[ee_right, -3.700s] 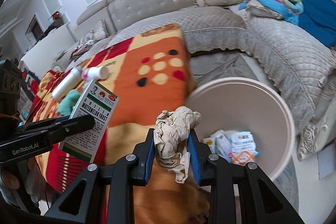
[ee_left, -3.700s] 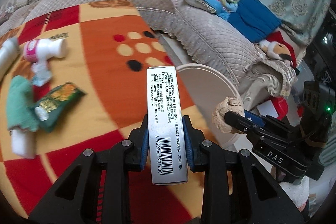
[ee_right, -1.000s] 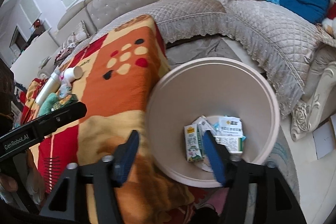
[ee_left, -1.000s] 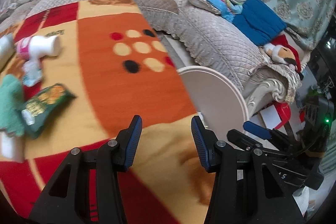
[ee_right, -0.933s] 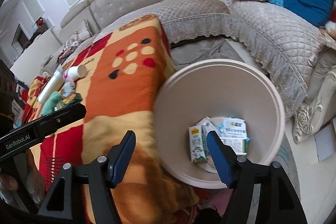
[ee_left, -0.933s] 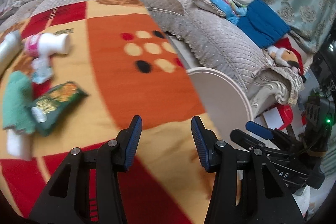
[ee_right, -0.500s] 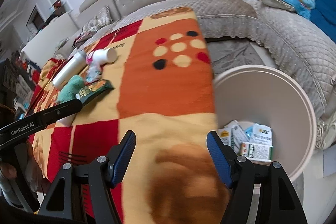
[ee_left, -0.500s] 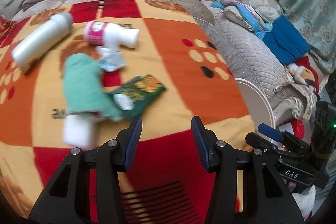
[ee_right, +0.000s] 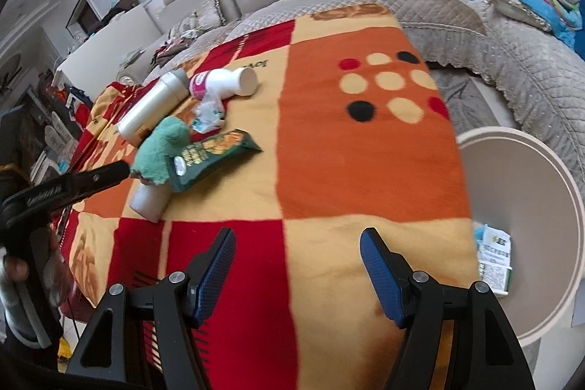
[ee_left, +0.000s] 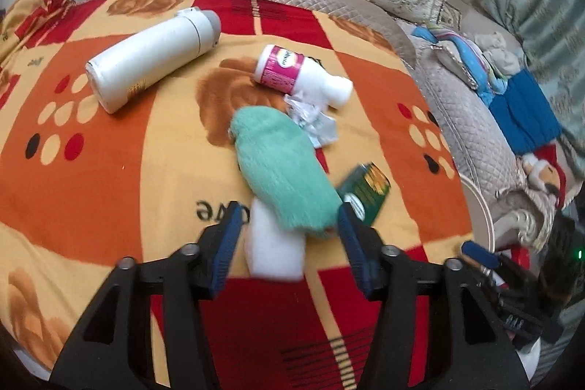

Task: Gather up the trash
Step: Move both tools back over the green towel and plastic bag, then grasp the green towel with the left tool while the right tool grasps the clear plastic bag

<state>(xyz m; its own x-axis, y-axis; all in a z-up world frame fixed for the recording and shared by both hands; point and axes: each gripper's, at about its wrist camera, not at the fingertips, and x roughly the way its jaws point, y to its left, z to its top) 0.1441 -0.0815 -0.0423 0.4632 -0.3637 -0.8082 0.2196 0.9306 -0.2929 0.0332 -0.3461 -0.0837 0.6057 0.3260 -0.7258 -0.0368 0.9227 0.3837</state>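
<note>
Across the patterned orange-and-red blanket (ee_right: pixel 365 152) spread over a grey quilted sofa, the remaining litter lay bunched at one end, well away from the round cream bin (ee_right: pixel 570 207) that stood at the blanket's other edge with cartons already in its bottom. Nearest the left gripper (ee_left: pixel 289 233) sat a white block (ee_left: pixel 276 251) with a green fluffy cloth (ee_left: pixel 285 170) draped over its far end, and a dark green snack packet (ee_left: pixel 367 190) touching the cloth's side. Beyond these lay a crumpled wrapper (ee_left: pixel 314 121), a pink-labelled white bottle (ee_left: pixel 303 74) on its side and a tall white flask (ee_left: pixel 153 59) (whether the flask counts as trash I cannot tell). The left gripper's jaws were opening, empty, framing the block and cloth without pressing on them, probably lined up for the next pick. The right gripper (ee_right: pixel 298 265) stood roughly half spread with nothing between its pads, over bare blanket near the bin, seemingly kept clear of the left one's reach.
</note>
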